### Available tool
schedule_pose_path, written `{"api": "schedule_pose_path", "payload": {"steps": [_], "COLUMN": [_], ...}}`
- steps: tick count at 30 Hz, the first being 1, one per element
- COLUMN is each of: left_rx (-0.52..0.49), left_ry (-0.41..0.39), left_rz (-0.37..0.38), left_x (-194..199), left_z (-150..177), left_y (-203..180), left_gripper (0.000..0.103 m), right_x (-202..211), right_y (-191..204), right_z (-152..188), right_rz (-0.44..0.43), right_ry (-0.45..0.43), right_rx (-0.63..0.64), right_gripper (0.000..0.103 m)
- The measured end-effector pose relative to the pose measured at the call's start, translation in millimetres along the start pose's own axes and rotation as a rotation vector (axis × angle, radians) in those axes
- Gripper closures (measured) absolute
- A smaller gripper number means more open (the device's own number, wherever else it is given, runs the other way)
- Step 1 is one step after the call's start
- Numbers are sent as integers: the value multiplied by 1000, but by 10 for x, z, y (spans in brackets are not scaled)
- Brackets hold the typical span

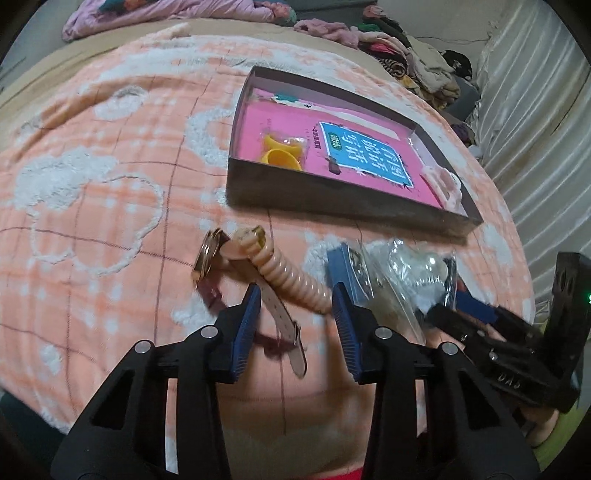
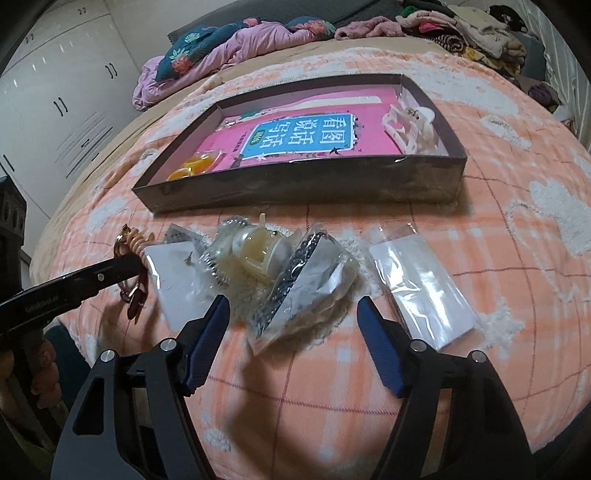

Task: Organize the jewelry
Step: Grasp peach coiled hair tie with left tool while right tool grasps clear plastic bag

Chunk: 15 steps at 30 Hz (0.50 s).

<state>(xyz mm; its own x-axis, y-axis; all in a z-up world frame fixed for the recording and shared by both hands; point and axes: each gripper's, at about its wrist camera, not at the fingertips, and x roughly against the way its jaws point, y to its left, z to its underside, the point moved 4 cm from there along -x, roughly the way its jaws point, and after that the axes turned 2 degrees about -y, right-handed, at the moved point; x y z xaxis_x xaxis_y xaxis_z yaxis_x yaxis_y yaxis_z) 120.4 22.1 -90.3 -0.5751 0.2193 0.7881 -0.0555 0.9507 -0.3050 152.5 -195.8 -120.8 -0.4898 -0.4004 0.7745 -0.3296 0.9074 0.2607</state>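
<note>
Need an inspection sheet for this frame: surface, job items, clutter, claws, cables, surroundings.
Surface: orange plaid blanket with white fluffy patches, spread over a bed.
Job's things: shallow box holding a pink book, a yellow item in plastic and a pale hair clip; coiled peach band with a gold watch on the blanket; pile of clear bagged items; flat clear bag lying apart.
Clutter: heaped clothes and a purple quilt at the far end.
Claws: left claw open, over the band's strap; right claw open, at the bag pile.
Cables: nothing seen.
Surroundings: white wardrobe; curtain.
</note>
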Motion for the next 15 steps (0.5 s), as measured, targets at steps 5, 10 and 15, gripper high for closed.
{"api": "schedule_pose_path", "payload": {"steps": [5, 10, 15], "left_rx": [36, 28, -12], "left_ry": [-8, -20, -36], "left_rz": [-11, -42, -84], "left_x": [-106, -212, -283], "left_z": [-112, -231, -314], "left_y": [62, 65, 55], "left_gripper": [71, 72, 78], "right_x": [-68, -106, -60], "right_y": [6, -6, -48], "right_z": [-62, -94, -100], "right_rz": [-1, 32, 14], "right_ry": [-10, -30, -39], "right_rx": [-1, 11, 15], "right_gripper": [35, 51, 57]}}
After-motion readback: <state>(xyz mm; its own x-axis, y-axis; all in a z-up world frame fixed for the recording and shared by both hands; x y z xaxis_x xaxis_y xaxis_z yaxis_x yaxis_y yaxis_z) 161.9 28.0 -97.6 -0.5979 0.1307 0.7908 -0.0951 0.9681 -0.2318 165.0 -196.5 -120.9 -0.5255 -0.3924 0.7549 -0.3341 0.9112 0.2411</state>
